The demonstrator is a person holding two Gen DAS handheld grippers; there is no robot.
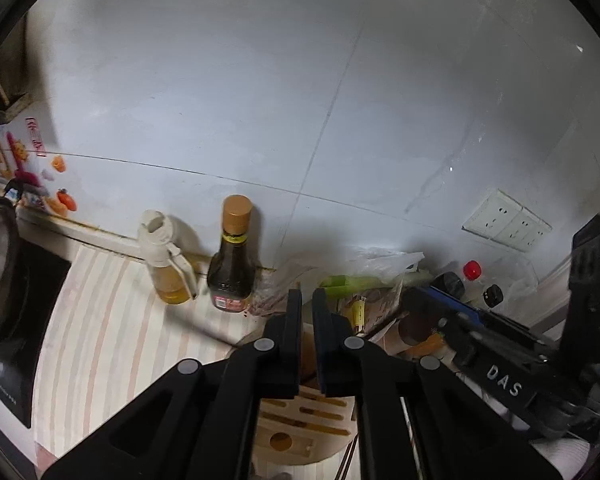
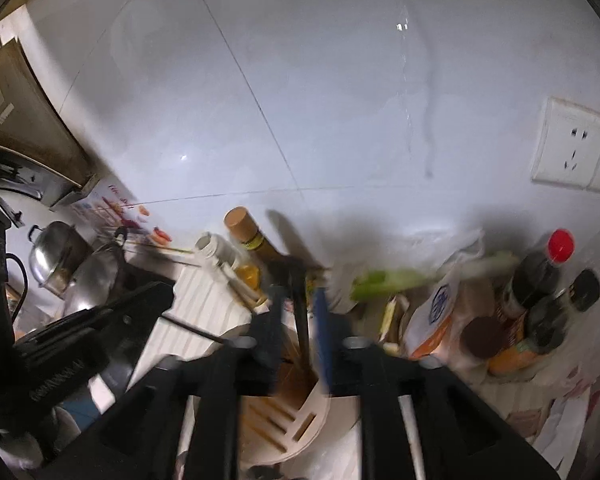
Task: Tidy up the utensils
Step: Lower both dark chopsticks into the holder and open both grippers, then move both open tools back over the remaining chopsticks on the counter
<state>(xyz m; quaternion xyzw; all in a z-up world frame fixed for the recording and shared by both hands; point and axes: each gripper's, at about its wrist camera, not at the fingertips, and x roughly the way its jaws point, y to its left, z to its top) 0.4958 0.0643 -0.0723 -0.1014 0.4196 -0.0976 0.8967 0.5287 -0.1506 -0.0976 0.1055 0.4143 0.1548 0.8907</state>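
Right hand-held gripper (image 2: 303, 300) apparently pinches a dark utensil (image 2: 300, 312) above the holder (image 2: 300, 432).

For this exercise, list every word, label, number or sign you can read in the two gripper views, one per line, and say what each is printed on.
"DAS": white letters on the right gripper body, seen from the left wrist view.
Red characters on the wall sticker: too blurred to read.
Dark sauce bottle label: too small to read.
Blue emblem on the orange and white packet: blurred, unreadable.
Embossed lettering on the left gripper body: blurred, unreadable.

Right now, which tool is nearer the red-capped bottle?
Right. The right tool hovers to the left of the red-capped bottle; the left tool is farther left, with the right tool between them.
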